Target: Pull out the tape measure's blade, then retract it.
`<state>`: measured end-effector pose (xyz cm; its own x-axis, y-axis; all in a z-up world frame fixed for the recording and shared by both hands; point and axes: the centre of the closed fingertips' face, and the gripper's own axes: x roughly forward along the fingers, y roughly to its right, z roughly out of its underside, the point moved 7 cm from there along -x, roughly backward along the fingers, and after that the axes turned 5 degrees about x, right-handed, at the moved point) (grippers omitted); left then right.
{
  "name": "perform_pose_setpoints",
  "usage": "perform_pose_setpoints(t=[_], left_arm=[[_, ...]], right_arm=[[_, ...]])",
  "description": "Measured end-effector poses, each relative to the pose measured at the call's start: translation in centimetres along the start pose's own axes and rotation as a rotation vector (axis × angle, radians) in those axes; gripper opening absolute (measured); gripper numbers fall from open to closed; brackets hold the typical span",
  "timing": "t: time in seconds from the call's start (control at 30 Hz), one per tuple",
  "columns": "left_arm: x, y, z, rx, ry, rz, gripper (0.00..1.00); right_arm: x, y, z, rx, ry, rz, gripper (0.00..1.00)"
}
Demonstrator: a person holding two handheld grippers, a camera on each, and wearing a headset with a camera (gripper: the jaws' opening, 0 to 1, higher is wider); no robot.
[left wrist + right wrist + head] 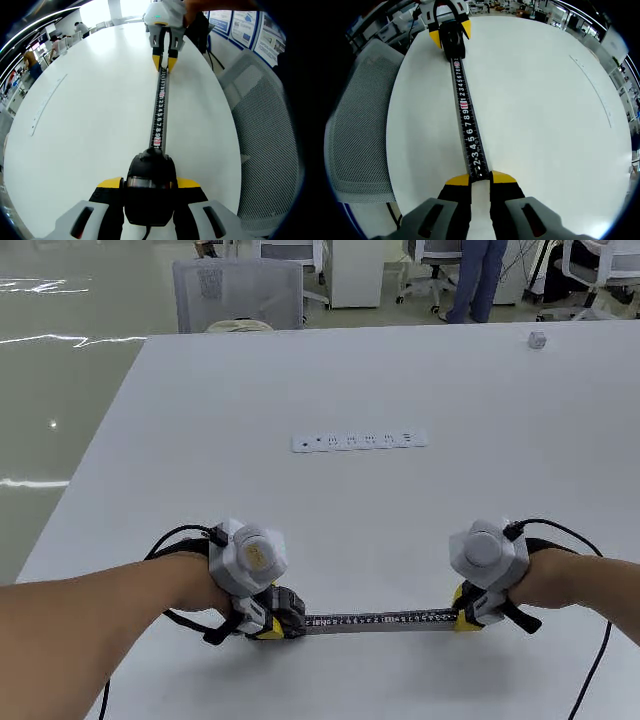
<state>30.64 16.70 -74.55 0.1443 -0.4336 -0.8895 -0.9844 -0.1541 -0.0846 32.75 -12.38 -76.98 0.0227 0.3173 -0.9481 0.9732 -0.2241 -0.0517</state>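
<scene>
A black tape measure case [150, 185] sits between the yellow-tipped jaws of my left gripper [150, 184], which is shut on it; the case [283, 615] lies near the table's front edge. Its blade [380, 620] stretches out flat over the white table to my right gripper [466, 620]. The blade [468, 132] shows numbers up to about 13. My right gripper [480, 178] is shut on the blade's tip. The right gripper [164, 62] appears at the far end of the blade [159, 107] in the left gripper view, and the left gripper [450, 31] with the case [452, 42] at the far end in the right gripper view.
A white power strip [359, 441] lies mid-table. A small grey object [537, 340] rests at the far right. A mesh chair [362, 115] stands by the table's near edge, another grey chair [238, 295] at the far edge. A person [478, 278] stands in the background.
</scene>
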Motion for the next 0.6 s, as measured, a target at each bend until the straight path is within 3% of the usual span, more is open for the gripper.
perform_pose_setpoints(t=[0.6], left_arm=[[0.02, -0.07, 0.11, -0.004, 0.004, 0.000, 0.35]], right_arm=[[-0.16, 0.06, 0.59, 0.007, 0.002, 0.006, 0.12]])
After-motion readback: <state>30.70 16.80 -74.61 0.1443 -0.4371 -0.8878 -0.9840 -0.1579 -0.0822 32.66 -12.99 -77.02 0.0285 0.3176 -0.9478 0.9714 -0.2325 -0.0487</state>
